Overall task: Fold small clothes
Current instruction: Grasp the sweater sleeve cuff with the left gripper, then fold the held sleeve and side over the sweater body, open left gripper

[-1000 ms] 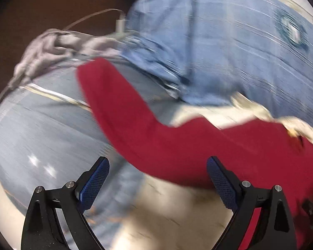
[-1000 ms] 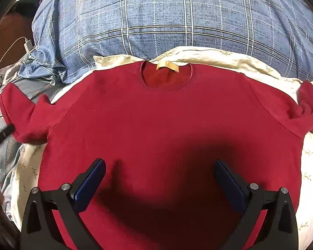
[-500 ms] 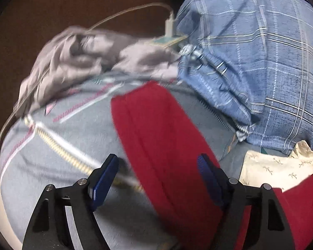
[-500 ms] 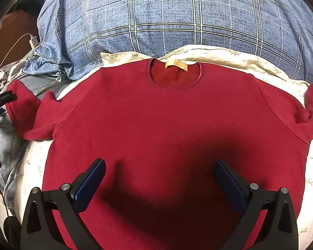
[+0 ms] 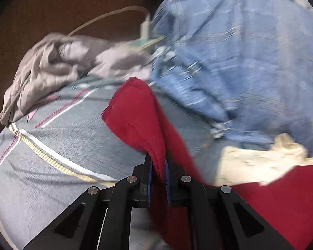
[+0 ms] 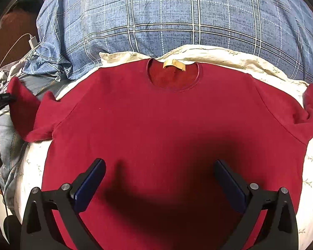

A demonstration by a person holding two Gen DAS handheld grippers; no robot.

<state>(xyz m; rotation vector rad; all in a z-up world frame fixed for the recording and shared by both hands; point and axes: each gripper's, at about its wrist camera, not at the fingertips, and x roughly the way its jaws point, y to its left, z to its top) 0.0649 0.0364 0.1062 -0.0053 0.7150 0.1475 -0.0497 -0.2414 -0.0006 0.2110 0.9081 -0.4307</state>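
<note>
A red short-sleeved shirt (image 6: 167, 125) lies flat, front up, on a cream floral sheet (image 6: 229, 56), with a tan label at its collar (image 6: 174, 64). My right gripper (image 6: 159, 179) is open and empty, hovering over the shirt's lower middle. My left gripper (image 5: 158, 168) is shut on the shirt's left sleeve (image 5: 135, 114), which stands up between the blue pads. In the right wrist view that sleeve (image 6: 23, 108) lies at the far left with the left gripper's black tip (image 6: 2, 100) on it.
A blue plaid pillow (image 6: 177, 14) lies behind the collar. A grey striped blanket (image 5: 52, 156) and a crumpled grey garment (image 5: 58, 62) lie left of the shirt. A white charger and cable (image 6: 32, 41) lie near the brown floor at far left.
My left gripper has moved onto the left sleeve and closed on it. My right gripper has stayed open over the shirt, with the view shifting slightly.
</note>
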